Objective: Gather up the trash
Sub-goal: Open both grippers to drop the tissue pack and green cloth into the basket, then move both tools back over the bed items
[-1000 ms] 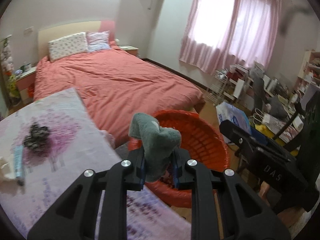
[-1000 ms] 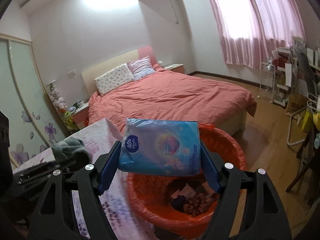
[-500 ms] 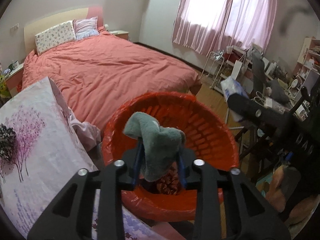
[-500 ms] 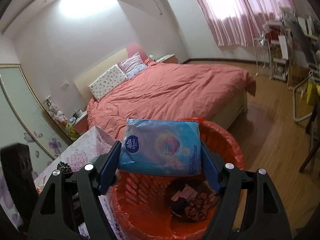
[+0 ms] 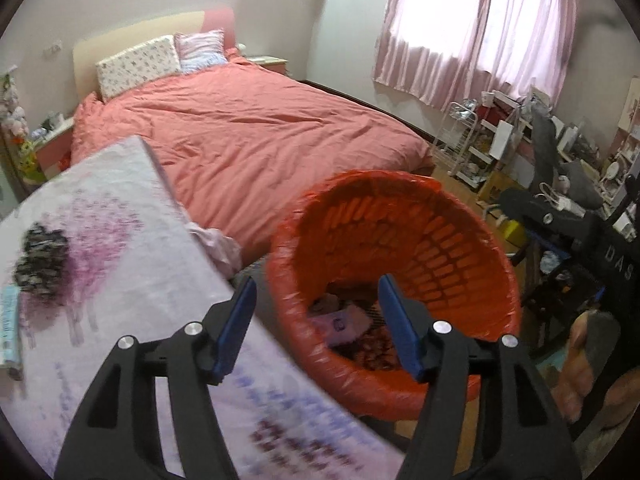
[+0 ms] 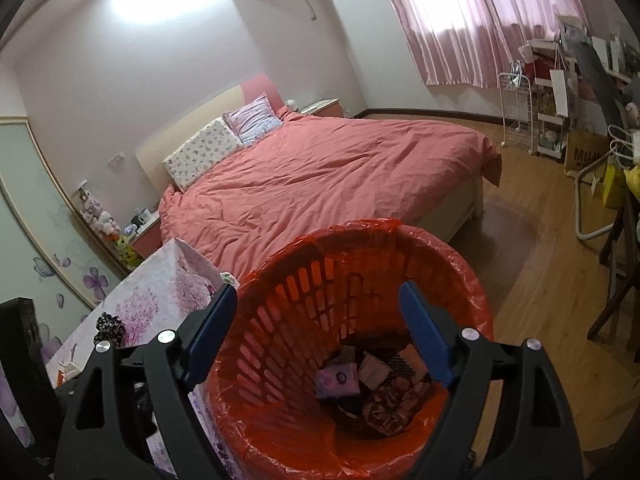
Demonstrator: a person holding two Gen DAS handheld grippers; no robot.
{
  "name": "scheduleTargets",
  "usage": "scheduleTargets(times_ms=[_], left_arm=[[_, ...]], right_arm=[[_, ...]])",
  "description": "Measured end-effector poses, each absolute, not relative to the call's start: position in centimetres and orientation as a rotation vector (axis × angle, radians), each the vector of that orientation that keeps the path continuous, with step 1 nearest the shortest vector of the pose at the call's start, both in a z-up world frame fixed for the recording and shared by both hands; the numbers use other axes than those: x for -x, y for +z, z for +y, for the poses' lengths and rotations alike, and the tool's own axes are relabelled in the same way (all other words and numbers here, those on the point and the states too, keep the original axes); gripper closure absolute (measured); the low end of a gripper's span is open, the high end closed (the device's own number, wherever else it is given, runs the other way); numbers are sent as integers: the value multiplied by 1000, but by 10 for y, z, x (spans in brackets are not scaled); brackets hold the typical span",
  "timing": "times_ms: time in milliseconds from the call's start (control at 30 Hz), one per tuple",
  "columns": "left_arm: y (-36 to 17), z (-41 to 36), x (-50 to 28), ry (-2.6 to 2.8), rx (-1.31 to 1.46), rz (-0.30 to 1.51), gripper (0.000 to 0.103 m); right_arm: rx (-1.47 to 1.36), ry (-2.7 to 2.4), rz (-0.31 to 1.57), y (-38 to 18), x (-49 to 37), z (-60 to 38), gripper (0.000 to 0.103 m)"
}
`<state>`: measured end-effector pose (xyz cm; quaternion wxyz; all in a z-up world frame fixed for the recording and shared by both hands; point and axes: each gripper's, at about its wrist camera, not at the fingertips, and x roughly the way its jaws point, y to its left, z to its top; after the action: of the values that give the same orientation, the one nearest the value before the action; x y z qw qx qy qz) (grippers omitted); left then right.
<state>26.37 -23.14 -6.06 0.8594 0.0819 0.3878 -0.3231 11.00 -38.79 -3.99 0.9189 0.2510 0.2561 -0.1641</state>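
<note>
Since a second ago the grey cloth has left the left tool (image 5: pixel 316 320) and the blue tissue pack has left the right tool (image 6: pixel 316 336); both tools' jaws are opening with nothing between them, poised over the red basket (image 6: pixel 460 264). At the bottom of the basket lies the trash (image 6: pixel 360 384), a mix of wrappers and small packets. Just left of the basket stands the floral-covered worktop (image 5: pixel 120 248), carrying a dark scrunchie (image 5: pixel 40 256). Beyond the basket stretches the bed (image 6: pixel 320 176), and the pink curtains (image 5: pixel 480 28) hang farther back.
</note>
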Motion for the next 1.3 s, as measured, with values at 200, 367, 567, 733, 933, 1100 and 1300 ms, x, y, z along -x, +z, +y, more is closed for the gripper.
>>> scheduleTargets(times_ms=[200, 367, 567, 733, 933, 1100, 1300], left_arm=[[-54, -178, -258, -562, -204, 773, 35], [-53, -115, -262, -449, -185, 768, 31], [-52, -30, -266, -282, -136, 771, 29], [-48, 44, -269, -137, -87, 756, 27], [-46, 120, -275, 27, -18, 753, 25], [-44, 162, -277, 93, 30, 755, 24], [-46, 184, -279, 115, 48, 746, 20]], right_arm=[[-435, -317, 546, -35, -116, -365, 21], [-357, -264, 567, -30, -127, -331, 21], [-297, -162, 617, -31, -146, -285, 21], [-242, -76, 665, -39, -164, -243, 21], [-193, 14, 712, -48, -189, -194, 25], [-207, 60, 740, -56, -222, -163, 32], [-225, 47, 734, -53, -272, -123, 34]])
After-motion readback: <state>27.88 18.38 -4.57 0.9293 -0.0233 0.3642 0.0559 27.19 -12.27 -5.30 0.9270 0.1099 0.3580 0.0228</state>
